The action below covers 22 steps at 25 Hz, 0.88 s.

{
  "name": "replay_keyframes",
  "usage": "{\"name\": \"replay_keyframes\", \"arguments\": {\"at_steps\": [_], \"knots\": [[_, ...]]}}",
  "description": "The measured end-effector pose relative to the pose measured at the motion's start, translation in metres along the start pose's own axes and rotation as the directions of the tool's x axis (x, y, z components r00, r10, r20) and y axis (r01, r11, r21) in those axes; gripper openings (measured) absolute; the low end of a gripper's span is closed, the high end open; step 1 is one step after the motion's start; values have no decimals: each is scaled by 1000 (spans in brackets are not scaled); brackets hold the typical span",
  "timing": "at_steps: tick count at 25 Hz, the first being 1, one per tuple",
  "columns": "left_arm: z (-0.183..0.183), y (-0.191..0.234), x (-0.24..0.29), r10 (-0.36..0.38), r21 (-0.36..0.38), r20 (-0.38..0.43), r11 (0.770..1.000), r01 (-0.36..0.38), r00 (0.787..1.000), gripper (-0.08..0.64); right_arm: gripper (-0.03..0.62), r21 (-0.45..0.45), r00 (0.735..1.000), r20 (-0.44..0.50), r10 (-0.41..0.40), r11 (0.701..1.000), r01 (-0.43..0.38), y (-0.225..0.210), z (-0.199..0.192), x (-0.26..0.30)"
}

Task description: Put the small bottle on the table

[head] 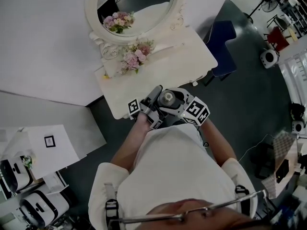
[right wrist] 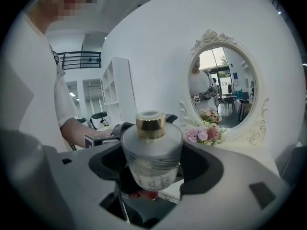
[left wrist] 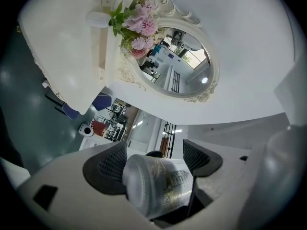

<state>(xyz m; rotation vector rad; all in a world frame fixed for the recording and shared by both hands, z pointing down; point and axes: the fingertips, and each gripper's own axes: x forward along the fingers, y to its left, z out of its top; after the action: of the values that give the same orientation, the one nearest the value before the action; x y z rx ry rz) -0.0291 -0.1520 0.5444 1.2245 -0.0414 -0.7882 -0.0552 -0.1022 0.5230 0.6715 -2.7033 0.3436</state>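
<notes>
We hold the small bottle (head: 168, 98) up between both tools, close in front of us, at the near edge of the white counter (head: 192, 61) and not resting on it. The left gripper (left wrist: 156, 148) has its fingers (left wrist: 109, 169) closed on the bottle's frosted glass body. In the left gripper view the bottle lies tilted between the dark ribbed pads, with one round end turned toward the camera. The right gripper (right wrist: 152, 148) also has its fingers (right wrist: 197, 164) pressed to the bottle from either side. In the right gripper view the bottle stands upright, its gold cap (right wrist: 150, 121) on top. From the head view the two grippers meet at the bottle, and their marker cubes sit out to either side.

On the counter beyond, a bunch of pink flowers (head: 136, 55) lies at the foot of an oval mirror (head: 91, 11) with an ornate white frame. The mirror leans against the white wall. A blue chair (head: 223, 47) stands on the dark floor (head: 249, 95) just beside the counter's far end.
</notes>
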Motion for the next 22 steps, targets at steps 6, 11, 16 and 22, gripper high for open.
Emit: {"name": "replay_keyframes", "arguments": {"at_steps": [6, 11, 16, 22], "knots": [[15, -4, 1, -3, -15, -1, 1000, 3, 1000, 364, 341, 5, 1000, -12, -6, 1000, 6, -8, 4, 13], [26, 0, 10, 3, -16, 7, 1000, -3, 1000, 364, 342, 12, 1000, -21, 7, 1000, -7, -22, 4, 17], [43, 4, 24, 3, -4, 41, 1000, -3, 999, 364, 342, 8, 998, -31, 52, 999, -51, -43, 5, 21], [73, 7, 52, -16, 25, 119, 1000, 13, 993, 364, 341, -9, 990, -42, 131, 991, -132, -83, 11, 26]]}}
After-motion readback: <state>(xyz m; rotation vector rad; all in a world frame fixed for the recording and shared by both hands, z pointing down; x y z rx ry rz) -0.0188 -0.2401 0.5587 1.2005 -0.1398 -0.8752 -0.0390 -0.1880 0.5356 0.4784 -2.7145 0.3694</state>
